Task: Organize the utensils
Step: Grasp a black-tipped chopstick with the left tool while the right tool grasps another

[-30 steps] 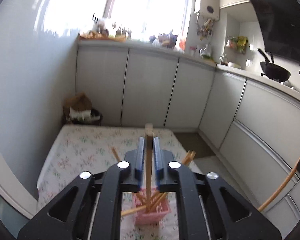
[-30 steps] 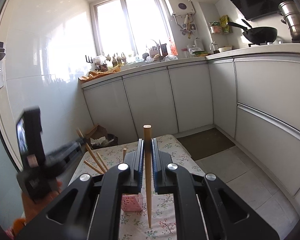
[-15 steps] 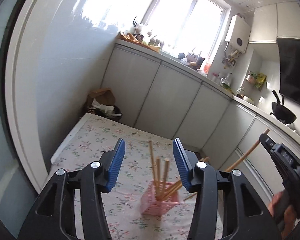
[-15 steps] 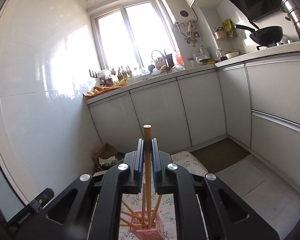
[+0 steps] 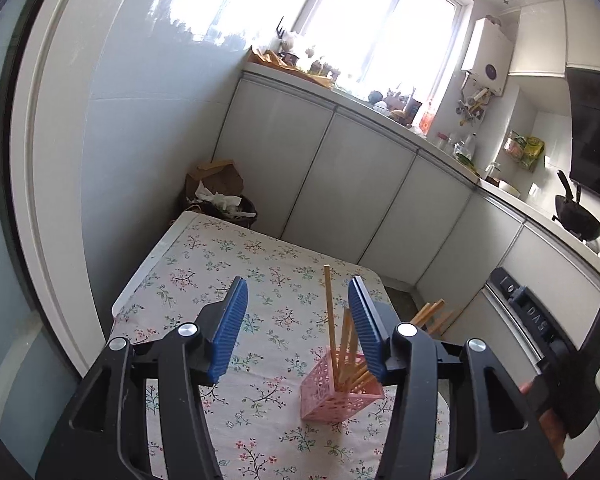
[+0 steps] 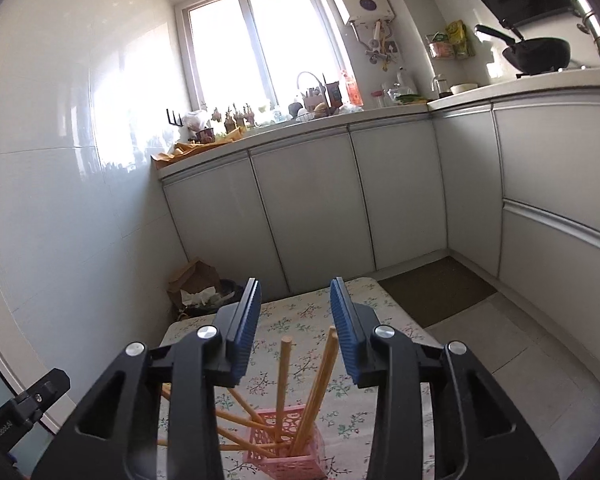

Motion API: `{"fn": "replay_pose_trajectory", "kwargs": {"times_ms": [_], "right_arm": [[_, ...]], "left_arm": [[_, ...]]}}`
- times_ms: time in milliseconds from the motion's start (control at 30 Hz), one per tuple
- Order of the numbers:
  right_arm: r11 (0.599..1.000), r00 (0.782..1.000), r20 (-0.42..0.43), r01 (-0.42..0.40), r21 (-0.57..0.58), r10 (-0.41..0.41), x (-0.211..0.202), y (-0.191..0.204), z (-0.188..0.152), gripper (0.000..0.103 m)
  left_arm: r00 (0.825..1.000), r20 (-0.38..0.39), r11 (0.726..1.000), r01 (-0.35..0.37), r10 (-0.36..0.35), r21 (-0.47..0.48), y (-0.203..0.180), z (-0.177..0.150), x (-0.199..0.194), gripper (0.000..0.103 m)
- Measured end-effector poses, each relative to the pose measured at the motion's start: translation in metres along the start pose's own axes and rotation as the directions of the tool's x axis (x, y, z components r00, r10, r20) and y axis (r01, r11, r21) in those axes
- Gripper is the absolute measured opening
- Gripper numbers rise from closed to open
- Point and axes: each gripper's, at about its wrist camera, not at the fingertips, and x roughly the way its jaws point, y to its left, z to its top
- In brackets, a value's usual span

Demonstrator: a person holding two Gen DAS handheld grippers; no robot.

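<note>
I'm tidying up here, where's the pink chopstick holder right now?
The pink holder stands on the floral tablecloth, low and right of centre in the left wrist view, near the table's right edge.

Pink lattice holder (image 5: 340,390) upright on the floral-clothed surface (image 5: 220,264), packed with wooden chopsticks (image 6: 315,388), one near vertical, the others splayed and leaning out over its rim.

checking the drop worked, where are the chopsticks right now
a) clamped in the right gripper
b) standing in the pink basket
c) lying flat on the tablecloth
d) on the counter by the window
b: the chopsticks stand in the pink basket, and the right gripper, whose jaws have just been opening, stands clear of them.
</note>
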Motion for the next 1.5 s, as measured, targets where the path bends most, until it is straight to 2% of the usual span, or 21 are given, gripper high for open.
{"fn": "replay_pose_trajectory", "kwargs": {"times_ms": [67, 167, 300, 367, 400, 467, 567, 700, 733, 767, 800, 867, 900, 1000, 1033, 1133, 1233, 1333, 1400, 1467, 1500], "right_arm": [[1.0, 1.0, 0.006, 0.016, -0.006, -0.016, -0.011, -0.004, 0.003, 0.038], [0.999, 0.999, 0.016, 0.049, -0.016, -0.048, -0.024, -0.011, 0.006, 0.047], [0.995, 0.995, 0.007, 0.1, -0.009, -0.1, -0.047, -0.03, 0.003, 0.071], [0.992, 0.992, -0.007, 0.129, 0.0, -0.129, -0.059, -0.043, -0.002, 0.082], [0.989, 0.989, -0.017, 0.149, 0.004, -0.149, -0.066, -0.051, -0.006, 0.091], [0.984, 0.983, -0.048, 0.179, 0.009, -0.179, -0.078, -0.068, -0.014, 0.095], [0.969, 0.96, -0.132, 0.249, 0.006, -0.246, -0.096, -0.101, -0.037, 0.096], [0.947, 0.909, -0.291, 0.32, 0.025, -0.299, -0.12, -0.159, -0.083, 0.096], [0.945, 0.896, -0.33, 0.325, 0.031, -0.298, -0.126, -0.172, -0.095, 0.096], [0.945, 0.884, -0.365, 0.326, 0.032, -0.293, -0.133, -0.182, -0.106, 0.096], [0.946, 0.876, -0.388, 0.324, 0.031, -0.287, -0.136, -0.188, -0.114, 0.096], [0.951, 0.858, -0.44, 0.308, 0.029, -0.265, -0.145, -0.196, -0.131, 0.096], [0.954, 0.849, -0.465, 0.297, 0.026, -0.251, -0.152, -0.198, -0.141, 0.096], [0.959, 0.825, -0.524, 0.277, 0.053, -0.209, -0.164, -0.201, -0.16, 0.096], [0.961, 0.817, -0.544, 0.269, 0.068, -0.19, -0.164, -0.201, -0.163, 0.096], [0.961, 0.808, -0.57, 0.253, 0.108, -0.149, -0.169, -0.204, -0.172, 0.096], [0.961, 0.803, -0.579, 0.25, 0.118, -0.138, -0.171, -0.208, -0.176, 0.096], [0.959, 0.799, -0.588, 0.252, 0.132, -0.129, -0.171, -0.213, -0.177, 0.096], [0.957, 0.798, -0.59, 0.251, 0.143, -0.121, -0.172, -0.214, -0.177, 0.096], [0.957, 0.796, -0.594, 0.25, 0.143, -0.119, -0.17, -0.214, -0.178, 0.096], [0.958, 0.794, -0.596, 0.248, 0.142, -0.117, -0.17, -0.213, -0.178, 0.096]], "left_arm": [[1.0, -0.007, 1.0, 0.011, -0.011, 0.009, -0.004, 0.0, -0.001, 0.056], [1.0, -0.003, 0.999, 0.027, -0.027, 0.041, -0.017, -0.002, -0.009, 0.068], [0.999, -0.026, 0.99, 0.039, -0.036, 0.134, -0.04, -0.01, -0.016, 0.083], [0.996, -0.079, 0.98, 0.057, -0.042, 0.193, -0.056, -0.02, -0.014, 0.094], [0.994, -0.099, 0.977, 0.066, -0.046, 0.204, -0.059, -0.023, -0.012, 0.095], [0.984, -0.17, 0.969, 0.099, -0.061, 0.227, -0.068, -0.034, -0.007, 0.096], [0.938, -0.336, 0.956, 0.171, -0.084, 0.238, -0.08, -0.053, 0.01, 0.096], [0.834, -0.546, 0.932, 0.255, -0.078, 0.258, -0.097, -0.092, 0.033, 0.096], [0.788, -0.613, 0.918, 0.281, -0.054, 0.281, -0.105, -0.112, 0.041, 0.096], [0.762, -0.647, 0.909, 0.295, -0.039, 0.293, -0.107, -0.124, 0.044, 0.096], [0.714, -0.7, 0.896, 0.323, -0.019, 0.305, -0.113, -0.146, 0.049, 0.096], [0.651, -0.759, 0.884, 0.346, 0.016, 0.316, -0.119, -0.173, 0.058, 0.096], [0.605, -0.795, 0.88, 0.349, 0.05, 0.321, -0.123, -0.191, 0.065, 0.096], [0.522, -0.849, 0.882, 0.359, 0.082, 0.306, -0.128, -0.222, 0.077, 0.095], [0.494, -0.865, 0.879, 0.368, 0.09, 0.302, -0.131, -0.232, 0.083, 0.09], [0.452, -0.884, 0.893, 0.342, 0.117, 0.293, -0.131, -0.245, 0.098, 0.075], [0.428, -0.895, 0.901, 0.325, 0.129, 0.286, -0.13, -0.248, 0.108, 0.056], [0.423, -0.89, 0.892, 0.316, 0.172, 0.323, -0.132, -0.254, 0.113, 0.053], [0.424, -0.89, 0.891, 0.321, 0.17, 0.323, -0.134, -0.256, 0.113, 0.05], [0.435, -0.885, 0.889, 0.323, 0.166, 0.325, -0.138, -0.259, 0.114, 0.035], [0.436, -0.884, 0.888, 0.323, 0.167, 0.328, -0.139, -0.261, 0.115, 0.033]]}}
